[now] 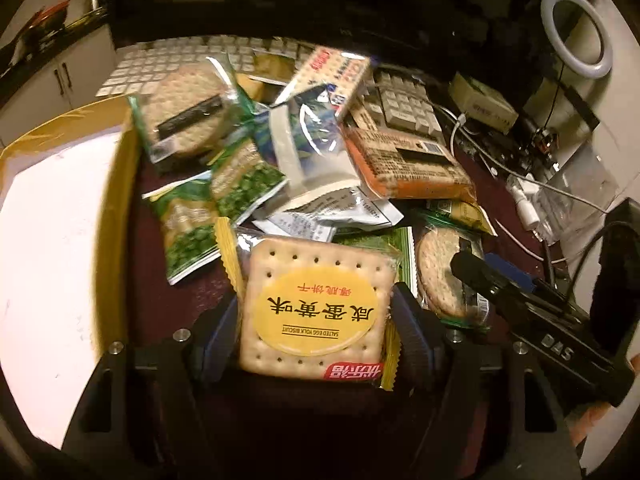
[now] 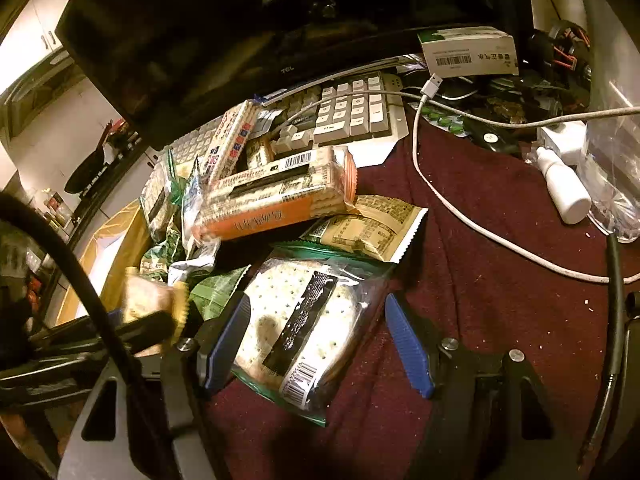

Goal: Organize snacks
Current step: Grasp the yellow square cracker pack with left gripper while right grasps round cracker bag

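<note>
The surface is covered by a maroon cloth; a keyboard and dark monitor are seen behind the snack pile. A salted egg yolk biscuit packet is clamped by the left tool, label upside down. The right tool is spread apart around a green-edged cracker packet, whose long axis is tilted diagonally.

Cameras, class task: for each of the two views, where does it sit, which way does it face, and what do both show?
Left wrist: on the left gripper, facing the snack pile; its fingers clamp the salted egg yolk biscuit pack.
Right wrist: on the right gripper, facing the keyboard; open fingers straddle the round cracker pack.
Shared: orange biscuit pack.
</note>
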Tool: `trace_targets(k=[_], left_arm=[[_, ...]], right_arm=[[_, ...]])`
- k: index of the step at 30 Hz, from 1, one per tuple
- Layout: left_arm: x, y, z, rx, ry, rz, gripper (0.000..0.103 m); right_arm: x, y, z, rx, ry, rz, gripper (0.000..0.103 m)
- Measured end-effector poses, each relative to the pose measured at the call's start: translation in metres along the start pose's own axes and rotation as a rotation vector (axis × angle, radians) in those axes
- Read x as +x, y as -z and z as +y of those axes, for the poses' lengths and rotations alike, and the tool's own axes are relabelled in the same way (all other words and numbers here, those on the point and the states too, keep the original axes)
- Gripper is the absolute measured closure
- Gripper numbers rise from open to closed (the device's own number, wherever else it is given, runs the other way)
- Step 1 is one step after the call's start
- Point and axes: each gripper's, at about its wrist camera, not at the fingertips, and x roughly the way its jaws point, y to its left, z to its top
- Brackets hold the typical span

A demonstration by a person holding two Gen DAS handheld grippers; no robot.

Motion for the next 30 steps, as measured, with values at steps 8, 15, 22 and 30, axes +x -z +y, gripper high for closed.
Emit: trace_targets(k=[8, 15, 22, 30], left_arm=[[-0.059, 0.022, 0.027, -0.121, 0.140, -0.100, 0.030], [-0.085, 0.034, 0.051, -0.174, 0.132, -0.142, 0.030], [-0.091, 0.036, 0.061, -0.205, 0.147, -0.158, 0.030], [-0.110, 0.041, 0.083, -0.251, 0.144, -0.208, 0.030]], right_arm=[[0.016, 0.001, 0.039, -0.052, 0.197, 0.042, 0.021], [0.016, 0.004, 0.043, -0.101, 0.266, 0.071, 0.022], [0.025, 0.007, 0.056, -0.132, 0.344, 0.056, 0.021], [0.001, 0.027, 0.044, -0.099, 0.294, 0.011, 0.028]])
